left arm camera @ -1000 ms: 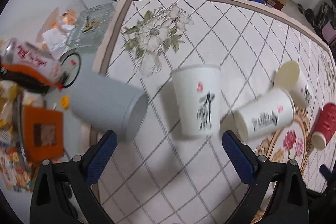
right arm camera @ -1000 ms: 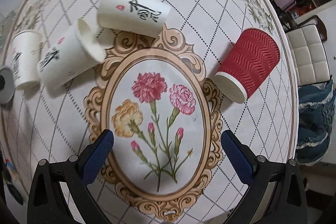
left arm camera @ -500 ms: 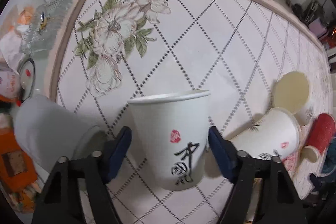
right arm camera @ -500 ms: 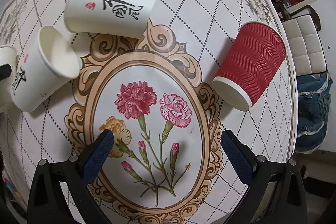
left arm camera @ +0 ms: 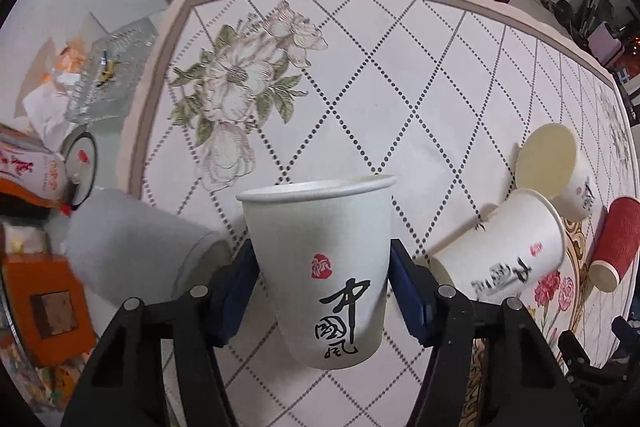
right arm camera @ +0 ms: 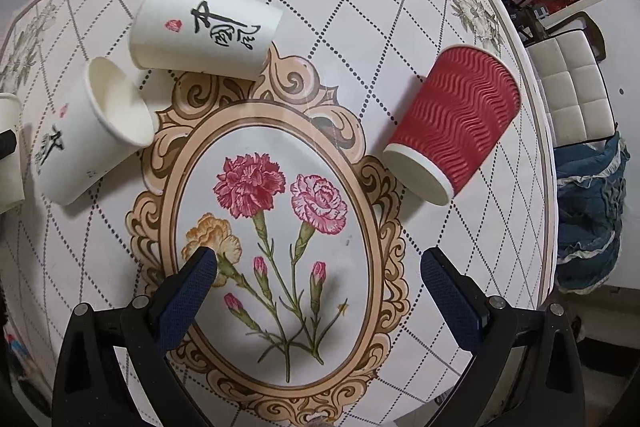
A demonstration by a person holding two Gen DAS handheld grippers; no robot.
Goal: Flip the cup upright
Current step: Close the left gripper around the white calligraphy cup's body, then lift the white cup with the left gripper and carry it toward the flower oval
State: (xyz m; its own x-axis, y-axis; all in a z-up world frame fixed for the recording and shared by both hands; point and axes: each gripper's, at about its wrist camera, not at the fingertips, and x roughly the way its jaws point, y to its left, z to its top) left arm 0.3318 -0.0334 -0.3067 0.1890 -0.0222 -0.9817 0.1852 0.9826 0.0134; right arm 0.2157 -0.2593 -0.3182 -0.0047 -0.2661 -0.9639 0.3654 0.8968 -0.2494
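My left gripper (left arm camera: 322, 281) is shut on a white paper cup (left arm camera: 320, 259) with black calligraphy, rim up, tilted a little, above the table. Its edge shows at the far left of the right wrist view (right arm camera: 8, 151). Two more white cups lie on their sides: one (left arm camera: 508, 259) (right arm camera: 92, 135) with its mouth open toward the right gripper's camera, one (left arm camera: 560, 171) (right arm camera: 204, 27) behind it. A red ripple cup (left arm camera: 616, 243) (right arm camera: 452, 123) lies on its side at the right. My right gripper (right arm camera: 316, 275) is open and empty above the flower medallion.
The round table wears a white diamond-pattern cloth (left arm camera: 380, 75) with a carnation medallion (right arm camera: 276, 207). A grey cylinder (left arm camera: 136, 247) lies at the left table edge. Boxes, packets and a glass dish (left arm camera: 108, 75) clutter the left. Chairs (right arm camera: 568, 87) stand beyond the right edge.
My left gripper closed in on the white cup, gripped it and lifted it; it now fills the left wrist view. My right gripper drifted slightly toward the lying cups, still open.
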